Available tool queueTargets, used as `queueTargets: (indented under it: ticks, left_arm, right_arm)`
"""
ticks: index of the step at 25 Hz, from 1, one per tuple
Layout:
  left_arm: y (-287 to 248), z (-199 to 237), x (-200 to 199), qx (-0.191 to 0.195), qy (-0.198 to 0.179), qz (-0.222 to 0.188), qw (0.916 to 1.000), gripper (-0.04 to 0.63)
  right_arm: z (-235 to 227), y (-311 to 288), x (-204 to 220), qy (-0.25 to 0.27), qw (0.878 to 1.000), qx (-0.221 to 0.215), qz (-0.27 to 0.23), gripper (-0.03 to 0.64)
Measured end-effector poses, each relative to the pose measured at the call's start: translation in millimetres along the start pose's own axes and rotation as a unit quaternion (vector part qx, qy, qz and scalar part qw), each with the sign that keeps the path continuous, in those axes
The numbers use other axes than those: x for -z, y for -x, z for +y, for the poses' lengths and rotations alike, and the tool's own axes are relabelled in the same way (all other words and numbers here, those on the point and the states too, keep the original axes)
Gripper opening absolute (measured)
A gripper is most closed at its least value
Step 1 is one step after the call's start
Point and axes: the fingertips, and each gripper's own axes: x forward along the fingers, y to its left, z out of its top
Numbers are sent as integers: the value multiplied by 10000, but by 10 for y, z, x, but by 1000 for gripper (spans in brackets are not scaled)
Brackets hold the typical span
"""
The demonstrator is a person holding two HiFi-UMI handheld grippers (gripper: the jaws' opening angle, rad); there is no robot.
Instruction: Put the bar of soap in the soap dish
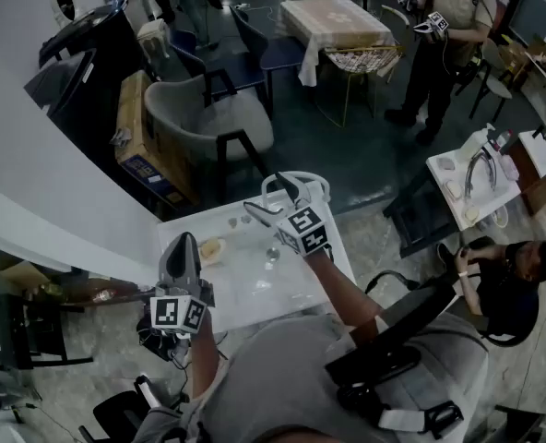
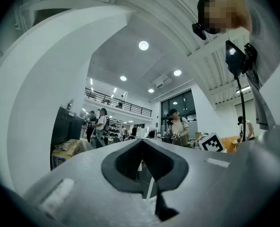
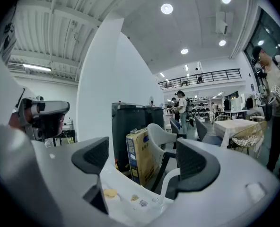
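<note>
Head view shows one yellowish soap bar [image 1: 210,249] near the white table's [image 1: 255,295] left edge, perhaps on a dish, with bare top to its right. Two grippers: left gripper [image 1: 182,245] closed and empty, just beside the bar; right gripper [image 1: 269,197] wide apart and empty, at the far edge.

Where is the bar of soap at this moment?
In the head view the yellowish soap lies on the left part of the white table, just ahead of the left gripper.

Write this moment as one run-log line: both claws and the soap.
left claw: shut, empty | right claw: open, empty, above table | soap: on table, untouched
</note>
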Motion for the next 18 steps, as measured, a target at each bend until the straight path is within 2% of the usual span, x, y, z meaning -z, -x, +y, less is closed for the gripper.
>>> queueTargets:
  ticks: [5, 7, 9, 10, 11, 14, 18]
  left_arm:
    - [90, 23, -39, -80, -66, -62, 9999, -8]
    - [119, 21, -46, -140, -64, -120, 9998, -8]
    - [173, 42, -9, -208, -37, -130, 9997, -8]
    - [210, 57, 19, -237, -27, -137, 9996, -8]
    - [241, 66, 37, -261, -23, -146, 9996, -8]
    - [257, 47, 12, -310, -29, -149, 9994, -8]
    - [270, 31, 39, -297, -29, -122, 9995, -8]
  right_arm:
    - [111, 56, -30, 124, 9999, -78, 18, 424]
    - [119, 85, -64, 259, 9997, -29, -35, 364]
    - [169, 127, -104, 366, 9992, -56, -128, 269]
    - [213, 161, -142, 380, 9990, -111, -224, 167]
    - [260, 201, -190, 356, 9986, -189, -349, 4]
    - [339, 286, -326, 214, 9972, -356, -626, 2]
    - [347, 302, -386, 293, 9972, -294, -618, 2]
